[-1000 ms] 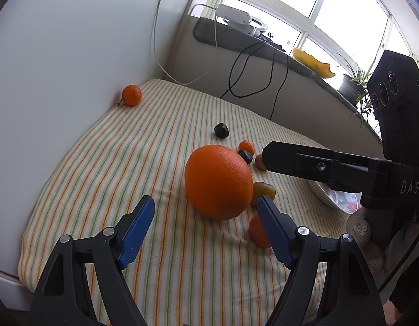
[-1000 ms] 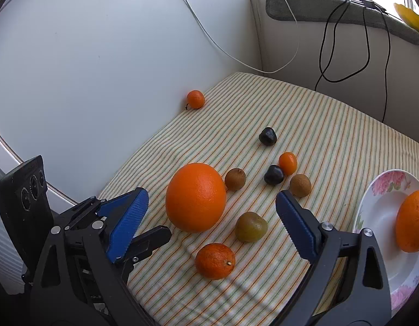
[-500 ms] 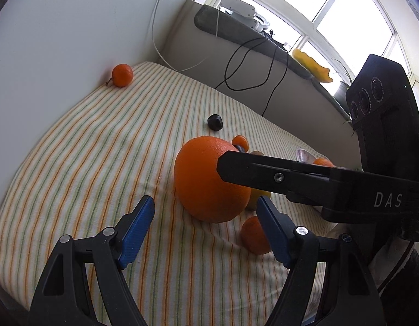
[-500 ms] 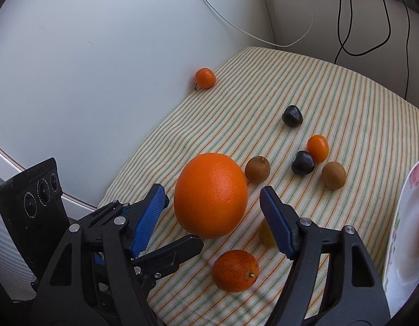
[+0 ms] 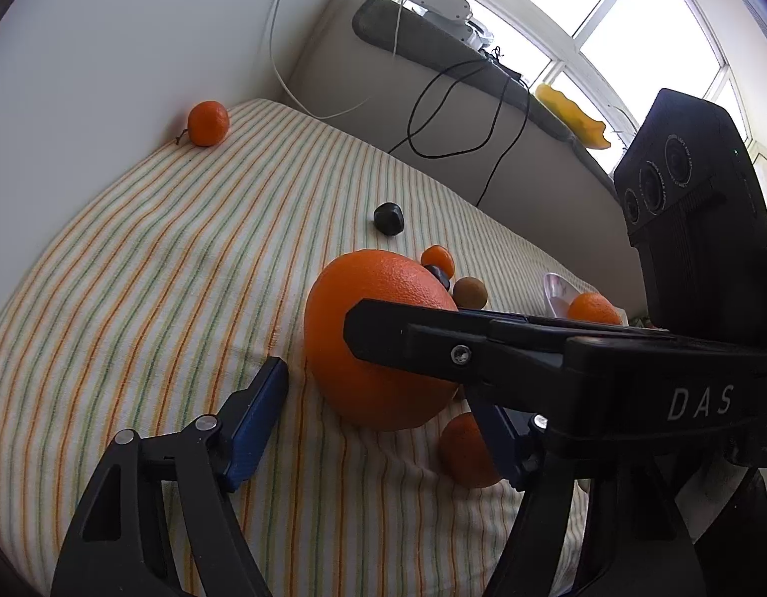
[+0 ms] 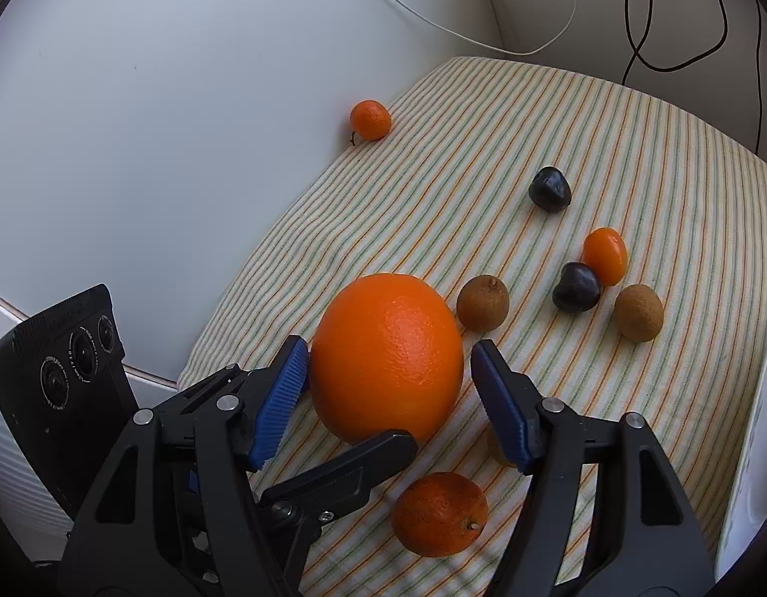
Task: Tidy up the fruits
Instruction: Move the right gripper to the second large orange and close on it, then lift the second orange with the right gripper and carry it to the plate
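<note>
- Right gripper [image 6: 389, 393]: jaws wide, straddling the orange [image 6: 386, 357] on the striped cloth [image 6: 483, 139]; left pad [image 6: 278, 398] apparently touching, right pad apart.
- Left gripper [image 5: 378, 423]: jaws wide, just before the orange.
- Small mandarin [image 6: 439, 513] lies nearby; plate [image 5: 557, 293] stands beyond.

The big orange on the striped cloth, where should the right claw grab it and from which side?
Grip the big orange across its widest middle, from the near side. The right claw already straddles it, open, pads level with the bulge; higher up, the curve would probably let it slip.
</note>
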A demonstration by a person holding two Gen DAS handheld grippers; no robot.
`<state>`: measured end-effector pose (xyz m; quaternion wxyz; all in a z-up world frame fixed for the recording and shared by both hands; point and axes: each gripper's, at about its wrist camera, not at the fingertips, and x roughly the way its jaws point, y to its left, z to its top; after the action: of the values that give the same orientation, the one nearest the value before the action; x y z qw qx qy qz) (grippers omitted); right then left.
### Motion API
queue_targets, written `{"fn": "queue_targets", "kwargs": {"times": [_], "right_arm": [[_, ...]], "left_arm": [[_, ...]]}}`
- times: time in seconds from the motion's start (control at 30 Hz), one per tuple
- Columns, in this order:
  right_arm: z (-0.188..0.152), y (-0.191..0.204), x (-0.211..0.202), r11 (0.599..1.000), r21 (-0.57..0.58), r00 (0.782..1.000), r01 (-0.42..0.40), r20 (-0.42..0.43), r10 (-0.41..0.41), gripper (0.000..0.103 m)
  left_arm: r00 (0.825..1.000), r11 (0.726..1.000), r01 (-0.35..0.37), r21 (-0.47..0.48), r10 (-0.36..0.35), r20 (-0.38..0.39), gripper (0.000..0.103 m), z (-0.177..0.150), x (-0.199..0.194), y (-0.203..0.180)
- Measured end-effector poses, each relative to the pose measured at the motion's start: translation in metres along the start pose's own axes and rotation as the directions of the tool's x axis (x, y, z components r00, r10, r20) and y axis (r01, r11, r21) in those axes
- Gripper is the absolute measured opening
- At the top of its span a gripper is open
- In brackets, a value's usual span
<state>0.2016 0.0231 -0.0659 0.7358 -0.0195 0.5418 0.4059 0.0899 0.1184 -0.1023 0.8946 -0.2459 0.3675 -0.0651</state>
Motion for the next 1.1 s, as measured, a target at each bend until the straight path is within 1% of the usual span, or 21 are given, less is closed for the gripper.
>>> {"fn": "queue_targets", "kwargs": {"times": [0.1,0.2,0.23,0.7,0.9,1.1], "right_arm": [[0.001,0.000,0.003,1.000,0.005,1.000,-0.003,-0.003,0.003,0.069],[0.002,-0.001,0.003,1.000,0.013,1.000,-0.007,-0.005,0.007,0.069],[0.002,-0.001,0.003,1.000,0.014,1.000,-0.008,-0.006,0.008,0.069],[0.001,0.003,0.000,1.000,0.015,1.000,0.009,0.005,-0.009,0.068],[0.001,0.005,-0.008,1.000,0.018,1.000,0.004,0.016,-0.004,0.068],[-0.002,0.007,-0.025,1.000,0.012,0.999,-0.001,0.043,0.001,0.068]], "left_arm": [[1.000,1.000,0.009,-0.002,-0.009,-0.003,0.069,0.001,0.001,0.001],[1.000,1.000,0.021,0.000,-0.021,-0.006,0.065,0.001,0.001,0.000],[1.000,1.000,0.018,0.003,-0.018,-0.006,0.064,0.001,0.001,0.000],[1.000,1.000,0.005,0.010,-0.005,0.002,0.064,0.002,-0.001,-0.004],[1.000,1.000,-0.002,0.025,0.001,0.016,0.064,0.003,-0.006,-0.008],[0.999,0.999,-0.008,0.049,0.007,0.040,0.064,0.006,-0.014,-0.019]]}}
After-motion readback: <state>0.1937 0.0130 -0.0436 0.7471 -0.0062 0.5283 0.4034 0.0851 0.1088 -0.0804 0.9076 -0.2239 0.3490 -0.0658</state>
